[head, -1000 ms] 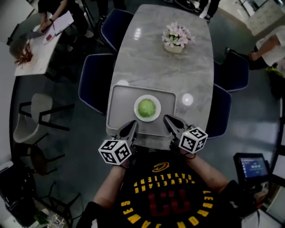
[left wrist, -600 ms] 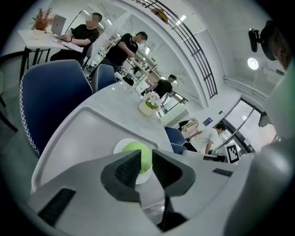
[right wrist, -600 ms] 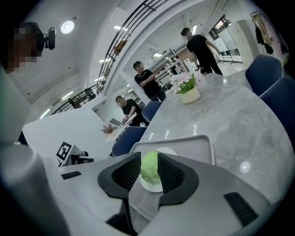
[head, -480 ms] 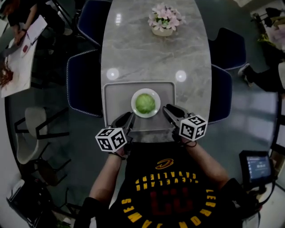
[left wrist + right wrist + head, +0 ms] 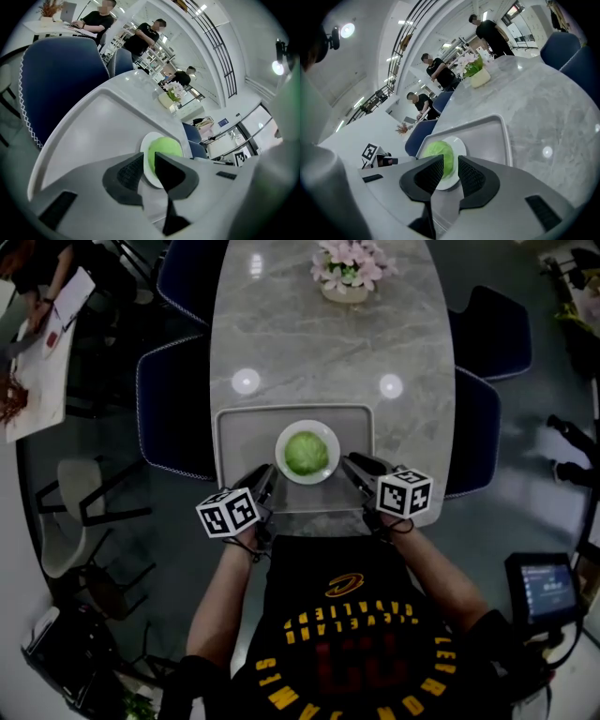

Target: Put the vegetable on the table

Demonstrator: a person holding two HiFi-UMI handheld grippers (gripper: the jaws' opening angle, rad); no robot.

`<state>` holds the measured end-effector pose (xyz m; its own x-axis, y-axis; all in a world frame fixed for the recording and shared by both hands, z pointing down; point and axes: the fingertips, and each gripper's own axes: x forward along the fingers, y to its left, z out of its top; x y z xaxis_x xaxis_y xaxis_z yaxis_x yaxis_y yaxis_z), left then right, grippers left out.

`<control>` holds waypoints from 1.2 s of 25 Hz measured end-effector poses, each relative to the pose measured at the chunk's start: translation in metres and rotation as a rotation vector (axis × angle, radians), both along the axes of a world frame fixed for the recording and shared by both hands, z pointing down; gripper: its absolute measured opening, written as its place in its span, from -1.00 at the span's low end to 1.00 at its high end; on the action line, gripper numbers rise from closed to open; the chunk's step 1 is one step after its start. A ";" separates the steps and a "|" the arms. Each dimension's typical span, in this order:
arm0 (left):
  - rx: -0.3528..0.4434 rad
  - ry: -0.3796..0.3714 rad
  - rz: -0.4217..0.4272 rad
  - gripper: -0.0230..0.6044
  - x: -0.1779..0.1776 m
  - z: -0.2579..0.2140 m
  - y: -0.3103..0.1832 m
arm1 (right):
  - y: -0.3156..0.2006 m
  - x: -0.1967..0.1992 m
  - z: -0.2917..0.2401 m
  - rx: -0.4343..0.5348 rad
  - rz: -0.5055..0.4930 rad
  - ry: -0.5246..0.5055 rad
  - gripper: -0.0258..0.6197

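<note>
One cabbage [image 5: 307, 453] on one plate [image 5: 330, 435] lies near open, empty left tongs [image 5: 265, 480] and right tongs [image 5: 354, 466].

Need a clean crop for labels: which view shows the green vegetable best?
Head view: the green vegetable shows whole, from above, on its plate. Both gripper views catch it low, partly behind their own jaws.

My head camera looks steeply down from above, with the near end of the surface [image 5: 328, 352] and the tray [image 5: 239, 442] just below me. The left gripper [image 5: 149, 158] camera sits low and close behind its jaws, facing forward over the tray and angled inward. The right gripper [image 5: 450, 161] camera mirrors it from the other side. All three views share the tray, the plate [image 5: 282, 457], the vegetable [image 5: 307, 452] and the flowers [image 5: 349, 259] — distant in both gripper views.
</note>
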<state>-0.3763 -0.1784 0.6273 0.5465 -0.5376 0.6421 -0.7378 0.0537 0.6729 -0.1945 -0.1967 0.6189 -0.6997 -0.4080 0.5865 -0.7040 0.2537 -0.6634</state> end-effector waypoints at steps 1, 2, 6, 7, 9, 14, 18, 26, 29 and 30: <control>-0.011 -0.006 -0.002 -0.73 -0.001 0.003 0.000 | 0.001 -0.001 0.003 -0.016 0.004 -0.004 -0.62; -0.023 -0.009 -0.003 -0.73 -0.002 0.004 0.000 | 0.003 -0.001 0.006 -0.033 0.009 -0.004 -0.62; -0.055 0.005 0.020 -0.73 0.006 0.007 0.003 | 0.006 -0.006 0.009 -0.077 0.029 -0.004 -0.62; -0.062 0.005 0.029 -0.73 0.008 0.008 0.004 | 0.007 -0.006 0.010 -0.086 0.032 0.000 -0.62; -0.074 0.004 0.039 -0.73 0.010 0.010 0.005 | 0.009 -0.007 0.012 -0.104 0.039 0.004 -0.62; -0.096 0.010 0.049 -0.73 0.006 0.013 0.006 | 0.011 -0.015 0.015 -0.136 0.037 0.006 -0.62; -0.112 0.018 0.056 -0.73 0.008 0.017 0.006 | 0.012 -0.017 0.021 -0.160 0.041 0.009 -0.62; -0.127 0.037 0.034 -0.73 0.009 0.020 0.005 | 0.010 -0.019 0.027 -0.188 0.041 -0.005 -0.62; -0.130 0.042 0.040 -0.73 0.012 0.022 0.003 | 0.009 -0.021 0.029 -0.191 0.031 -0.029 -0.62; -0.131 0.047 0.044 -0.73 0.013 0.022 0.003 | 0.009 -0.023 0.028 -0.192 0.025 -0.036 -0.62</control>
